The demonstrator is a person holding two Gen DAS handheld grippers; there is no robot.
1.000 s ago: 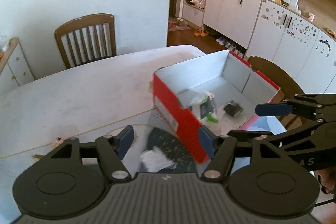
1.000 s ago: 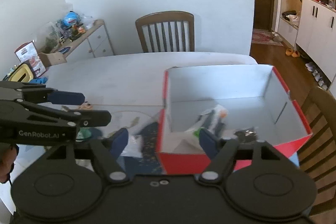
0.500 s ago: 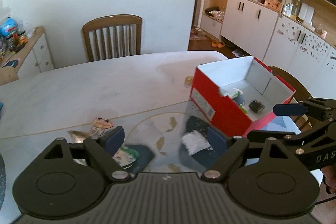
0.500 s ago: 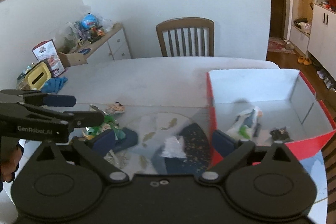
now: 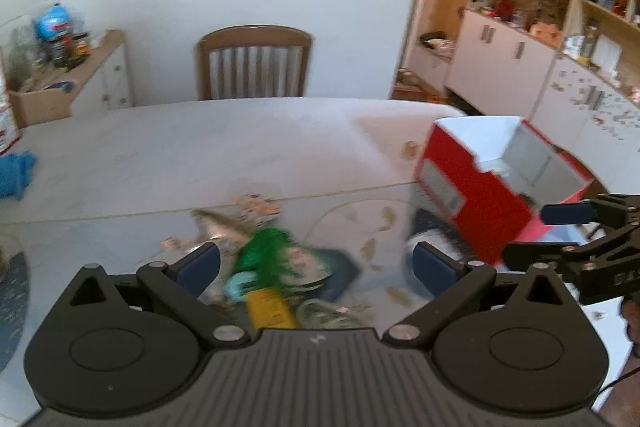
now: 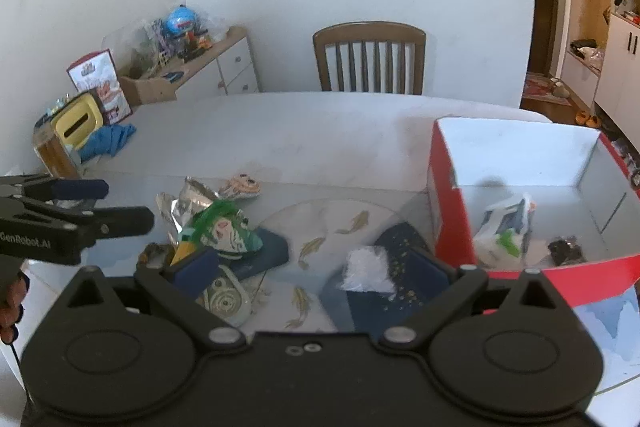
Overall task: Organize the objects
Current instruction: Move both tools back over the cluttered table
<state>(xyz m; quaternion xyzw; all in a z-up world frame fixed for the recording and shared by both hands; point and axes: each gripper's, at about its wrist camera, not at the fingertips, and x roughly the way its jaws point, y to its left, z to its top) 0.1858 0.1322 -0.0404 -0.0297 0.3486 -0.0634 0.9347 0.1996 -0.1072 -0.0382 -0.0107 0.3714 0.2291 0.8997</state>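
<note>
A red box (image 6: pixel 452 211) with white inside stands at the table's right; it also shows in the left wrist view (image 5: pixel 480 203). Inside lie a white-green packet (image 6: pixel 506 223) and a small dark item (image 6: pixel 566 249). A pile of loose things lies left of centre: a green-haired mask (image 6: pixel 224 227), a silver wrapper (image 6: pixel 180 203), a small patterned toy (image 6: pixel 242 185). A small white bag (image 6: pixel 368 269) lies on a dark blue mat. My left gripper (image 5: pixel 316 263) is open and empty above the pile (image 5: pixel 268 255). My right gripper (image 6: pixel 316 269) is open and empty above the white bag.
A wooden chair (image 6: pixel 370 59) stands behind the table. A blue cloth (image 6: pixel 108 141) and a yellow tin (image 6: pixel 78 125) sit at the table's far left. A sideboard (image 6: pixel 208 67) with clutter stands by the wall. White cupboards (image 5: pixel 520 67) line the right side.
Both grippers have swung left and pulled back from the red box. The pile of loose things has come into view under the left gripper. Both stay open.
</note>
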